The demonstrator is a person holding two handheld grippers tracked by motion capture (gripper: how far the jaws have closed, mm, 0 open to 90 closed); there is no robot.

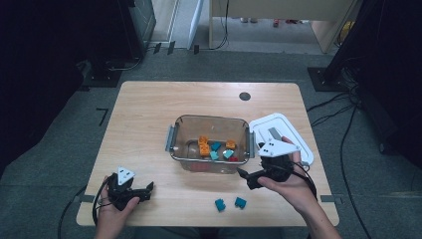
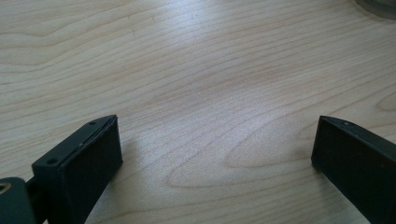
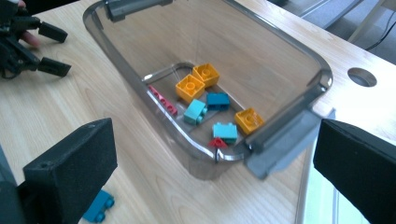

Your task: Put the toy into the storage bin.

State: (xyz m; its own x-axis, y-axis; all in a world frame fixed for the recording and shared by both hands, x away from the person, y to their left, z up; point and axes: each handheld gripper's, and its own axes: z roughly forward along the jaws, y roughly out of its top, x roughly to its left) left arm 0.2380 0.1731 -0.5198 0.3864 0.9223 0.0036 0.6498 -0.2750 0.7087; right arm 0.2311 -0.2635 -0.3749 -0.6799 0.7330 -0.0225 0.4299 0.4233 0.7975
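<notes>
Beside the clear plastic bin (image 1: 211,144) of orange, teal and red toy bricks (image 3: 205,105) on the wooden table (image 1: 144,129), the right tool (image 1: 251,178) hung released and empty; two teal bricks (image 1: 230,203) lay nearby. Left tool (image 1: 147,191) rested unclenched, empty.

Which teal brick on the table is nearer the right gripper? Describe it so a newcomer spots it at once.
Start at the clear plastic bin mid-table. In front of it two teal bricks lie loose on the wood. Take the right-hand teal brick, closest to the right gripper; its twin lies just left.
</notes>
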